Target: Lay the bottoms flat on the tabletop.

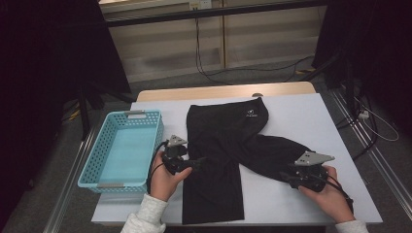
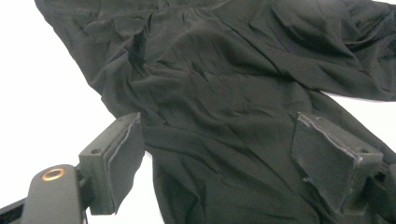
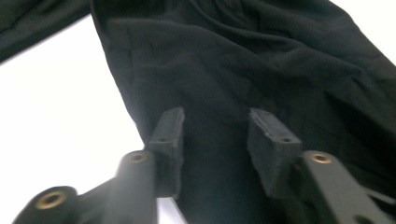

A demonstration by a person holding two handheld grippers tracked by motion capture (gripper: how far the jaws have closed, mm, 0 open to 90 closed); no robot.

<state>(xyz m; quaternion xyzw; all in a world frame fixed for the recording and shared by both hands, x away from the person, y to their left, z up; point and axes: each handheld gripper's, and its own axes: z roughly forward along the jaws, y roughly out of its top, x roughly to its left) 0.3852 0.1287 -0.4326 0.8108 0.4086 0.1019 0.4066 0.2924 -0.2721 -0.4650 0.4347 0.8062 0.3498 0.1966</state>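
Right gripper view — jaws half-apart over black trousers (image 3: 261,70)

1. The table (image 1: 311,116) has a pale, whitish cover, and a strip of light wood (image 1: 223,91) shows along its far edge.
2. Beyond the table stands a wall of pale panels (image 1: 165,43), crossed near the top by a dark horizontal bar (image 1: 214,13).
3. A black cable (image 1: 199,48) hangs down the wall and runs across the grey floor (image 1: 252,75).
4. Dark curtains (image 1: 43,73) close off the left side, and more dark cloth (image 1: 379,48) hangs at the right.
5. Metal rails (image 1: 374,160) run along the floor on both sides of the table.
6. A white cable (image 1: 384,128) lies looped on the floor at the right.
7. The light is dim and even.
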